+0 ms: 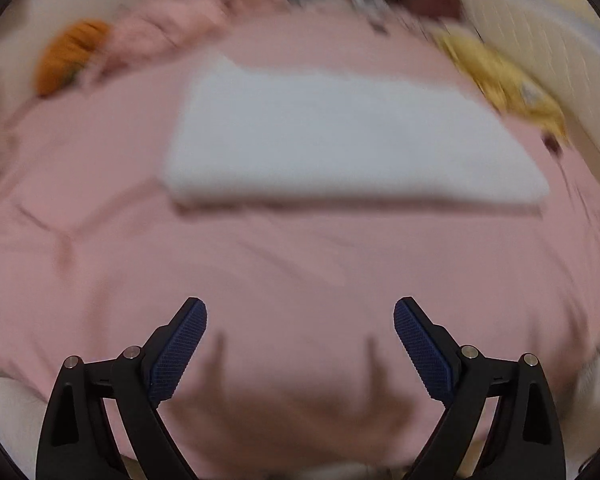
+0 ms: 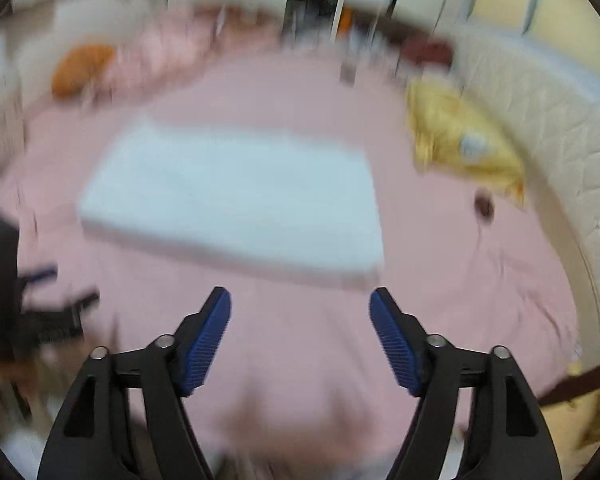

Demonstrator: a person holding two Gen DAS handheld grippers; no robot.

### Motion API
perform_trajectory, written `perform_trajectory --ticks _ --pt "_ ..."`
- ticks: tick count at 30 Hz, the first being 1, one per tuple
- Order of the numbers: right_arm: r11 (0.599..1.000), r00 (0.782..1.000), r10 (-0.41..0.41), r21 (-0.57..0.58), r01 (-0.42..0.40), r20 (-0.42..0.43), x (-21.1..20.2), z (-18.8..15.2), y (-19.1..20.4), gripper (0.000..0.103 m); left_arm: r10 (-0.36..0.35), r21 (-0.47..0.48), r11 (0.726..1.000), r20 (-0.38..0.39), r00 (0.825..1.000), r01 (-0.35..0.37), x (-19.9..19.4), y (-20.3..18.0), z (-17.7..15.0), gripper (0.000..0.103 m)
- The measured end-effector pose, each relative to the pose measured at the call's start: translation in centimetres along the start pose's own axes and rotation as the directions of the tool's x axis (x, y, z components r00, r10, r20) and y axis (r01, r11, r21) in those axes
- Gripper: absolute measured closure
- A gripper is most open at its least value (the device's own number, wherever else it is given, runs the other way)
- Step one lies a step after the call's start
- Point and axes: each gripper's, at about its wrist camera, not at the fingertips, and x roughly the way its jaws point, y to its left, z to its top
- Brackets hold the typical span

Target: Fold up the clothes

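Both claws are wide open and empty — the folded white cloth (image 1: 340, 136) lies flat on the pink bed (image 1: 300, 272), long side running left-right, dead ahead of the left claw (image 1: 300, 312) but up-left of the right claw (image 2: 300, 300), which looks closer.

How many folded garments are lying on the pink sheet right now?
1: a pale blue folded garment, flat mid-bed ahead of both open grippers. The yellow cloth at the far right looks crumpled, not folded; blur may hide others.
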Motion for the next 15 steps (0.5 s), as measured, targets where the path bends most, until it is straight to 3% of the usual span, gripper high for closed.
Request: perform_trajectory --ticks 1,3,8,15 --pt "1.000 0.998 -0.004 0.024 0.002 0.062 0.0 0.2 0.7 0.025 0.002 -0.020 1.000 0.026 1.000 -0.001 -0.5 0.5 0.1 0.008" --pt "0.998 0.994 -0.028 0.066 0.021 0.108 0.9 -0.4 1.8 0.025 0.003 -0.065 0.998 0.065 0.998 0.002 -1.2 1.3 0.4 0.008" --pt "0.986 0.993 -0.021 0.166 0.001 0.114 2.1 -2.8 2.7 0.025 0.013 -0.105 0.994 0.060 0.998 -0.006 0.8 2.0 1.1 0.008" --pt "0.990 0.988 -0.030 0.141 0.008 0.155 0.6 -6.0 4.3 0.025 0.026 -0.057 0.998 0.069 0.997 -0.022 1.3 1.0 0.9 0.008"
